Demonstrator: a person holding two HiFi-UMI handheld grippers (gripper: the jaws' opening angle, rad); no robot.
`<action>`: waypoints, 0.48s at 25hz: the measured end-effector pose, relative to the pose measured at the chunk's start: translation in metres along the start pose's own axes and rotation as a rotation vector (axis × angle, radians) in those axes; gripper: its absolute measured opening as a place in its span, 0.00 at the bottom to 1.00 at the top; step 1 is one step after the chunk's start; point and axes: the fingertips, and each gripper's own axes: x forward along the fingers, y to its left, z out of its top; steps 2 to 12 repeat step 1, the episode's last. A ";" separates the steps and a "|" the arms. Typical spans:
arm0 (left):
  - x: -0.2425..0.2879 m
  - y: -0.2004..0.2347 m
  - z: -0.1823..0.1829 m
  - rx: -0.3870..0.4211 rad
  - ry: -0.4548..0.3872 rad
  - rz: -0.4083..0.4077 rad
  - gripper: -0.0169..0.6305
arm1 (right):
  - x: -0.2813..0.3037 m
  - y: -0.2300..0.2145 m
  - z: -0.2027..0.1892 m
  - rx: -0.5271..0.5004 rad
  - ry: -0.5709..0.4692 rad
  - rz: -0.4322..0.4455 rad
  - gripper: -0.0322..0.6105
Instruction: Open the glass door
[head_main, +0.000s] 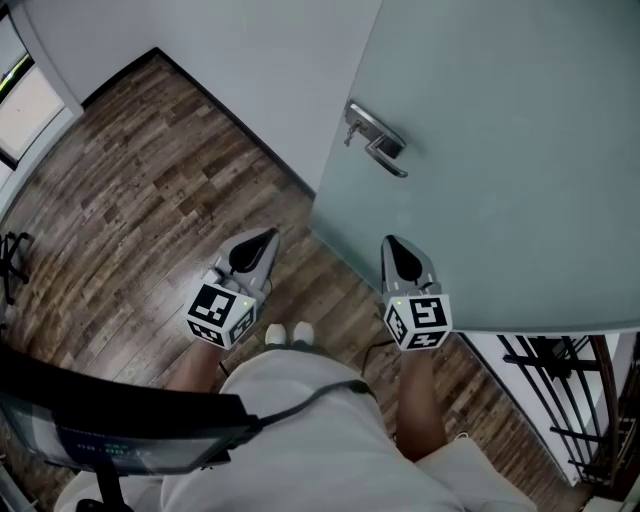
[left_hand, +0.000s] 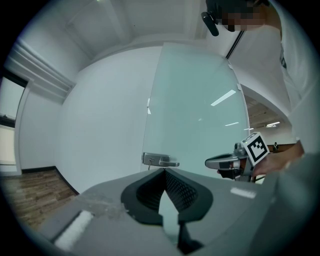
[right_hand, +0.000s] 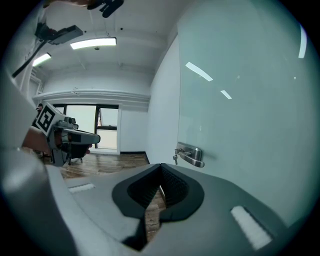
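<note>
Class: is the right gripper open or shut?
Shut. The right gripper has its pads meeting at the tips, with nothing between them; the door handle lies ahead, untouched.

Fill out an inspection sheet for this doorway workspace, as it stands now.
Surface: wood-plank floor.
Job's things: frosted glass door; lever handle with a key hanging at the lock; nothing grips the handle.
Clutter: nothing seen.
Grippers: left hand-held gripper and right hand-held gripper both shut, empty, pointing toward the door.
Cables: black cable across the person's white shirt.
Surroundings: white wall, window, black metal rack beside the door.
</note>
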 end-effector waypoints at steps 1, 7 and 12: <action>-0.002 0.002 0.000 -0.002 0.000 -0.001 0.03 | 0.000 0.001 0.001 -0.003 0.005 -0.003 0.06; -0.002 0.002 0.000 -0.002 0.000 -0.001 0.03 | 0.000 0.001 0.001 -0.003 0.005 -0.003 0.06; -0.002 0.002 0.000 -0.002 0.000 -0.001 0.03 | 0.000 0.001 0.001 -0.003 0.005 -0.003 0.06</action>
